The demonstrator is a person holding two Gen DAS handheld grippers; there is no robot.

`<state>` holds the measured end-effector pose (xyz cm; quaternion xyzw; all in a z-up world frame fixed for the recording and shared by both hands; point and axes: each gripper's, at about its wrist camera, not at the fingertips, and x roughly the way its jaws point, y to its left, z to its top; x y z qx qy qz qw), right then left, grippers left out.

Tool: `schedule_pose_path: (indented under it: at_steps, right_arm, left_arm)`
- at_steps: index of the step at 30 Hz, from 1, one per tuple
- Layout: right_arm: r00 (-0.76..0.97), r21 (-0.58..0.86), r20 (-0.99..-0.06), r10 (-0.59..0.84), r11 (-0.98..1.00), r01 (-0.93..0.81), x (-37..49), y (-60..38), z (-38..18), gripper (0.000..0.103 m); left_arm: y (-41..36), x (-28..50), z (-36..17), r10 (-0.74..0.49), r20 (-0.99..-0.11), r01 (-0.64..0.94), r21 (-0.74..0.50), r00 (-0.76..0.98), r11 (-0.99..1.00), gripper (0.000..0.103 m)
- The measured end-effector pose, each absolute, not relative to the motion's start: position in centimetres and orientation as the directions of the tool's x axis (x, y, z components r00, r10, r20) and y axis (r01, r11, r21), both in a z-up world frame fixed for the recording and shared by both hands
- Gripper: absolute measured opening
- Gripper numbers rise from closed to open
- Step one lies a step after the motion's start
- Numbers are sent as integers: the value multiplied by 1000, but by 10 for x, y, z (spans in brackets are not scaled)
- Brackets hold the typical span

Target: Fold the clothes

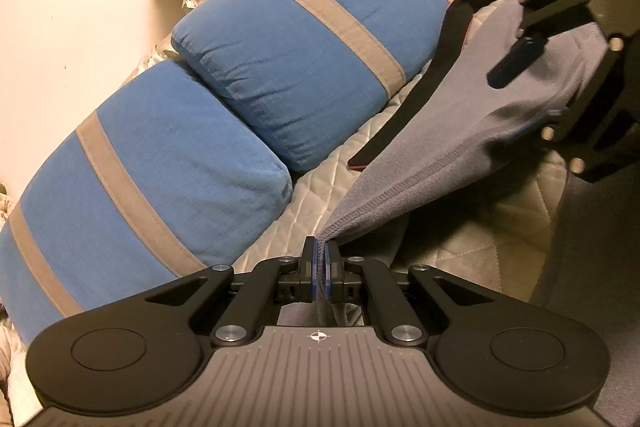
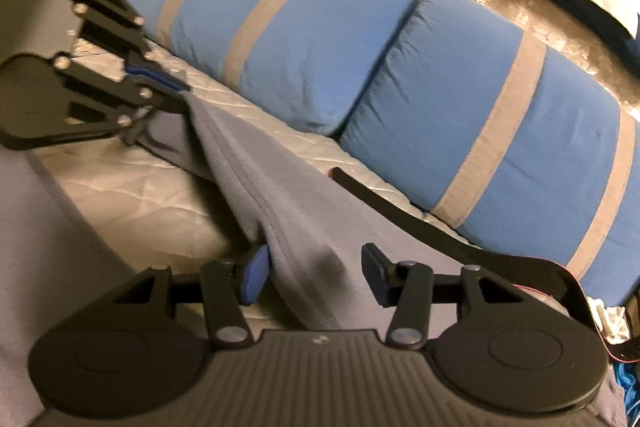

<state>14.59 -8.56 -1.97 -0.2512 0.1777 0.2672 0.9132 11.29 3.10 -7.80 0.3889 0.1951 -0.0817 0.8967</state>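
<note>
A quilted bed [image 1: 360, 163] lies against a pale wall, with two blue pillows [image 1: 312, 39] striped in grey lined along it. A grey garment [image 1: 460, 147] hangs stretched just in front of the pillows, above the quilt, a black strap [image 1: 436, 67] trailing beside it. The left tongs [image 1: 321, 263] are clenched on the garment's stitched hem corner. The right tongs [image 2: 314, 273] stand released, the cloth draped loosely between their fingers and against the blue left pad [image 2: 254, 277].

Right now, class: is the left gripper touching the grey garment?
Touching. The left wrist view shows the left gripper shut on the grey garment, its hem corner pinched between the pads.
</note>
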Motion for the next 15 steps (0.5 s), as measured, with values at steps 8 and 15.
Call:
schedule_pose_path:
  at_steps: [8,15]
  right_arm:
    - [802,-395,-462,378,722,-568,158,-77,-22,49]
    - [810,-452,-448,378,686,-570,149,-73,-22,36]
  left_arm:
    - [31,113,-77,-2,-414,302,662,910,686,4]
    - [30,114,-78,4,-419,304,665,908,682,4]
